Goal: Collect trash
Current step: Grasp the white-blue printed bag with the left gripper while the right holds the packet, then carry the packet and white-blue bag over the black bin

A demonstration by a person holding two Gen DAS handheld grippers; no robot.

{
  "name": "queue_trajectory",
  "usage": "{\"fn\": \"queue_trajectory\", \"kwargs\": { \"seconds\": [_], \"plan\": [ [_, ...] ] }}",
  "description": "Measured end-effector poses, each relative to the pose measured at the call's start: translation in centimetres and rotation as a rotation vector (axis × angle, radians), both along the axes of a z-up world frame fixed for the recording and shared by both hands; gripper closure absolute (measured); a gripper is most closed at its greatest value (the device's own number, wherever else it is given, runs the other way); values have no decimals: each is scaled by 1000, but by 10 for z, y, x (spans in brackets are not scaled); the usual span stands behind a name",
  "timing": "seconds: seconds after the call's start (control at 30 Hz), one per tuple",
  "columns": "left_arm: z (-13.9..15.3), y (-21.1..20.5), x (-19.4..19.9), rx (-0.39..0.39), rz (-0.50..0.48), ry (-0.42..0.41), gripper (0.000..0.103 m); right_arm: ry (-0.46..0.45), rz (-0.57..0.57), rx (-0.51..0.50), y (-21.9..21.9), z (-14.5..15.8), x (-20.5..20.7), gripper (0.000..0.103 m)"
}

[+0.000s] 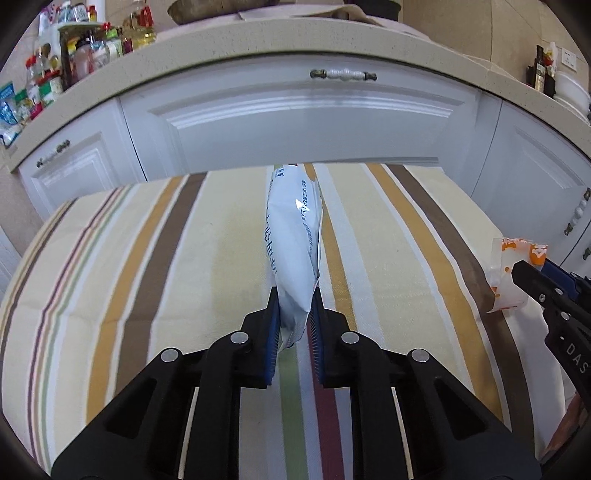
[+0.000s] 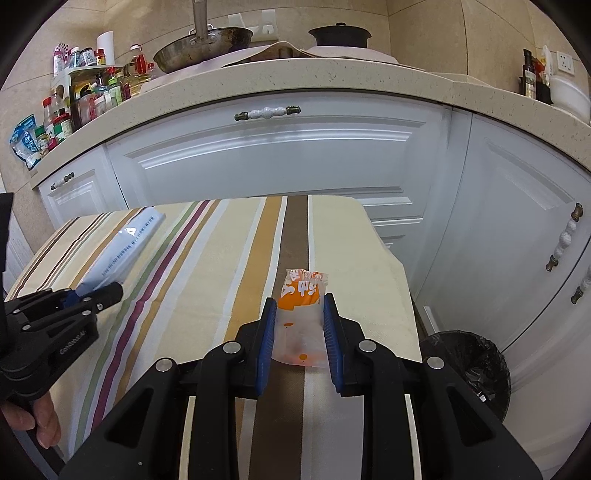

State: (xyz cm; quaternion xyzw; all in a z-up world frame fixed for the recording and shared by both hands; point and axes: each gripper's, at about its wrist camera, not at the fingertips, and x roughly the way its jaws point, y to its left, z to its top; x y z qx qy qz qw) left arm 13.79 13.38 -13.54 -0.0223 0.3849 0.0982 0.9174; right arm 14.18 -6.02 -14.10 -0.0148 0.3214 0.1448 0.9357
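My left gripper is shut on a white pouch with blue print, holding it on edge above the striped tablecloth. The pouch and left gripper also show at the left of the right wrist view. My right gripper is closed on an orange and clear plastic wrapper, its jaws pressing both sides just above the cloth. The wrapper and right gripper also appear at the right edge of the left wrist view.
A bin with a black liner stands on the floor right of the table. White cabinets under a beige counter lie beyond the table. Bottles and jars, a pan and a pot sit on the counter.
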Motion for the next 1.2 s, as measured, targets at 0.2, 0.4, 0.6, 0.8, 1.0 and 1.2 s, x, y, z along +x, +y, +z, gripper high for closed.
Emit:
{"fn": "queue_trajectory", "kwargs": {
  "seconds": [0.2,0.4,0.6,0.8,1.0,1.2],
  "plan": [
    [15,-3,-22,51,17,-40,88,-25,-7,-2,-1,8,-10,77],
    [26,-7,-38,43,9,-52,88,-47,-11,-4,-5,18,-25,77],
    [42,-23,-58,37,-24,-85,88,-73,-28,-3,-15,30,-43,77],
    [57,-49,-76,30,-77,-124,88,-104,-64,-2,-36,42,-63,77],
    [71,-80,-92,17,-148,-159,88,-137,-119,-4,-65,54,-84,77],
    [81,-115,-104,7,-226,-189,88,-160,-181,-1,-96,60,-102,77]
  ]
}}
